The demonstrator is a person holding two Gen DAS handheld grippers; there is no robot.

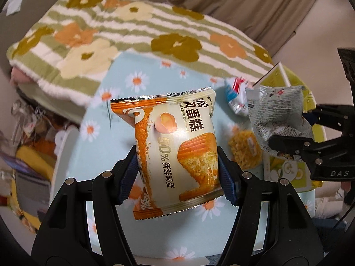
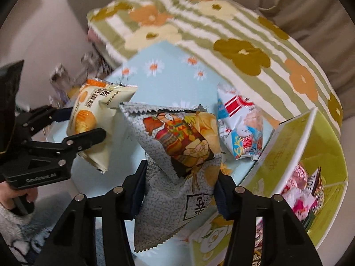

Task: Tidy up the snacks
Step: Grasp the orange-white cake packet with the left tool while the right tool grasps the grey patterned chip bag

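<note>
Cake packet (image 1: 177, 153) in left tongs (image 1: 177, 173), chip bag (image 2: 177, 166) in right tongs (image 2: 179, 188) — box (image 2: 295, 146) interior right-view only

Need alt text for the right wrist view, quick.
The right gripper jaws clamp a grey chip bag above a blue daisy cloth; a green box of snacks sits right, the left gripper holding a cake packet at left.

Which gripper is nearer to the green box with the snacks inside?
Right. The right gripper, shut on the grey chip bag, is just beside the green box. The left gripper, holding the cake packet, is farther away.
</note>
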